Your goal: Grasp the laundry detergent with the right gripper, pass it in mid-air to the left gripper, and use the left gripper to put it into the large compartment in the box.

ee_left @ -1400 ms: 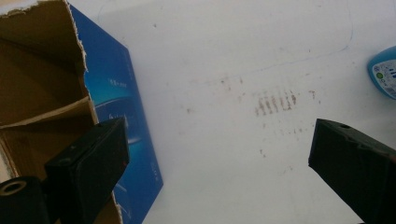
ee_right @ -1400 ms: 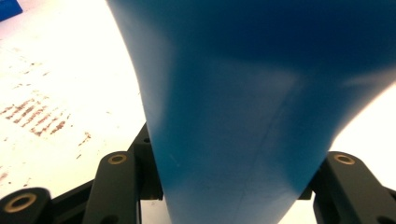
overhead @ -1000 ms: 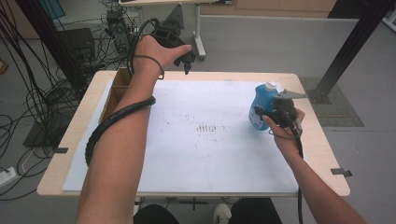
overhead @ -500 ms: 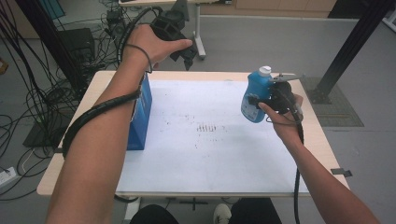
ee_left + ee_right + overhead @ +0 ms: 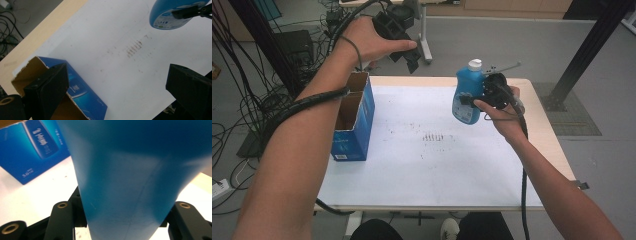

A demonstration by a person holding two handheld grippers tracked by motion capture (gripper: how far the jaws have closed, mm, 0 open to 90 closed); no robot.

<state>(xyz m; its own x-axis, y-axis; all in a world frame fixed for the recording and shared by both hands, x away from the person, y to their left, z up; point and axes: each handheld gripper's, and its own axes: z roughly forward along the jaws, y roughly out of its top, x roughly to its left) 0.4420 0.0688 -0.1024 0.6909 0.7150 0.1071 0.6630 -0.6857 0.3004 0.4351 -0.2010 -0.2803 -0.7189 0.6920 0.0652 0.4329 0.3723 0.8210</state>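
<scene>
A blue bottle [image 5: 467, 82] with a white cap hangs upright above the right side of the table, and my right gripper [image 5: 470, 101] is shut on its lower body. In the right gripper view the bottle [image 5: 130, 170] bulges between the two jaws of that gripper [image 5: 125, 220]. A blue cardboard box [image 5: 354, 125] stands on the table's left side, its top flaps open. My left gripper [image 5: 408, 56] is held high over the far left edge, open, with nothing between its jaws. The left gripper view looks down past the left gripper [image 5: 117, 72] onto the box [image 5: 82, 95] and the bottle's base [image 5: 172, 15].
A white sheet [image 5: 437, 165] with faint dark marks covers the wooden table. Cables and dark equipment lie on the floor at the left. A metal stand is beyond the far edge, and a black post rises at the right. The box [image 5: 32, 147] is in the right gripper view's background.
My right gripper has lifted the bottle higher and brought it upright. My left forearm has risen and swung aside, so the box now shows.
</scene>
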